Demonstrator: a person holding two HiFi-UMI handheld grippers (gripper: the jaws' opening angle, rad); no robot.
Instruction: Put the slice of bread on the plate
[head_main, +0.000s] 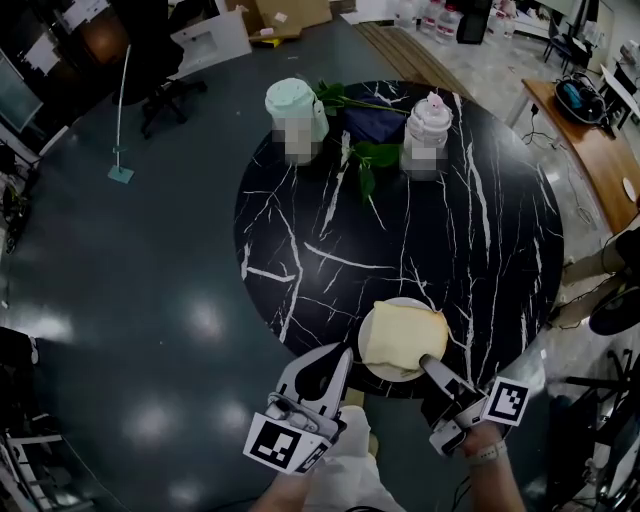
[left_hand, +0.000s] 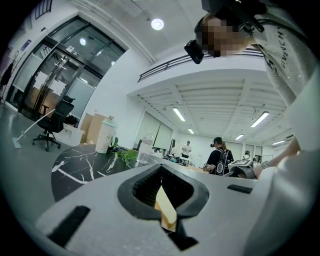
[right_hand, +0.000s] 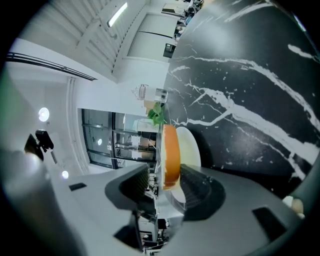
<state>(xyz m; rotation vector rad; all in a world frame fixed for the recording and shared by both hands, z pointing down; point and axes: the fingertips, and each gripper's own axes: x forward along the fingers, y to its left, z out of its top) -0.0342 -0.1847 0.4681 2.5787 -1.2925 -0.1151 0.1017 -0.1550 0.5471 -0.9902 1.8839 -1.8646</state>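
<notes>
the slice of bread (head_main: 405, 335) lies flat on the white plate (head_main: 384, 373), at the near edge of the black table (head_main: 330, 230). my right gripper (head_main: 428, 362) is at the near corner of the slice. its jaws stand apart, with the crust between them and a gap on one side. my left gripper (head_main: 343, 352) is just beside the same edge, jaws together. a thin tan strip (left_hand: 165, 207) shows at their seam, and i cannot tell what it is.

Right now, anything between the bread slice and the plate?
Nothing visible. The bread slice already lies on the plate. The right gripper has its jaws apart, one on either side of the slice's near edge.
</notes>
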